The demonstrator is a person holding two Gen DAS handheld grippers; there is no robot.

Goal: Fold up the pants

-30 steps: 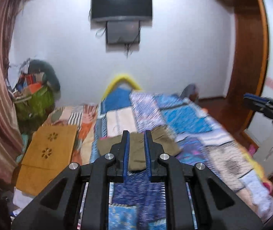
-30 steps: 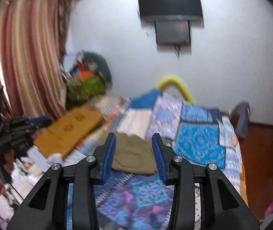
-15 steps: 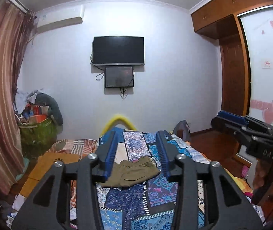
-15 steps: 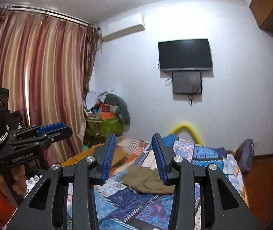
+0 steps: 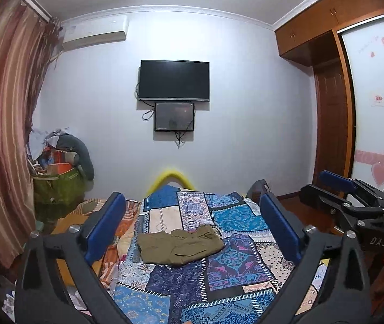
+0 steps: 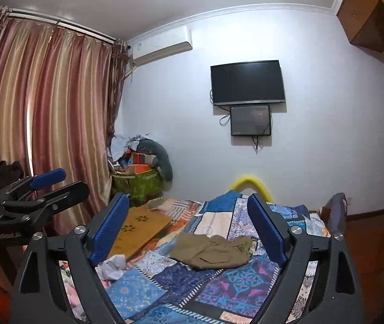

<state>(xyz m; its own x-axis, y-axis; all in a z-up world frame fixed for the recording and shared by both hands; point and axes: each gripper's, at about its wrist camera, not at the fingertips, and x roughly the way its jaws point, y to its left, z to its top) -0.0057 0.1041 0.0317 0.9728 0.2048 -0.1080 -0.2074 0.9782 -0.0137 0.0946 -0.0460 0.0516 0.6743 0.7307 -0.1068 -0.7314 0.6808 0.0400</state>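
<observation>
Olive-green pants point(image 5: 180, 245) lie folded into a compact bundle on the patchwork bedspread point(image 5: 235, 264), in the middle of the bed; they also show in the right wrist view point(image 6: 213, 251). My left gripper point(image 5: 192, 229) is wide open and empty, held well back from and above the pants. My right gripper point(image 6: 189, 229) is also wide open and empty, likewise well back. Each gripper shows at the edge of the other's view: the right one point(image 5: 337, 189) and the left one point(image 6: 49, 186).
A tan wooden board point(image 6: 138, 229) lies on the bed's left side, with crumpled paper point(image 6: 111, 266) near it. A green bag piled with clothes point(image 6: 138, 178) stands by the curtain point(image 6: 43, 121). A TV point(image 5: 174, 79) hangs on the far wall. A wooden wardrobe point(image 5: 332, 108) stands at right.
Both grippers have pulled back and up from the pants, which now look smaller and farther off. The left gripper opened from nearly shut to wide open; the right opened wider.
</observation>
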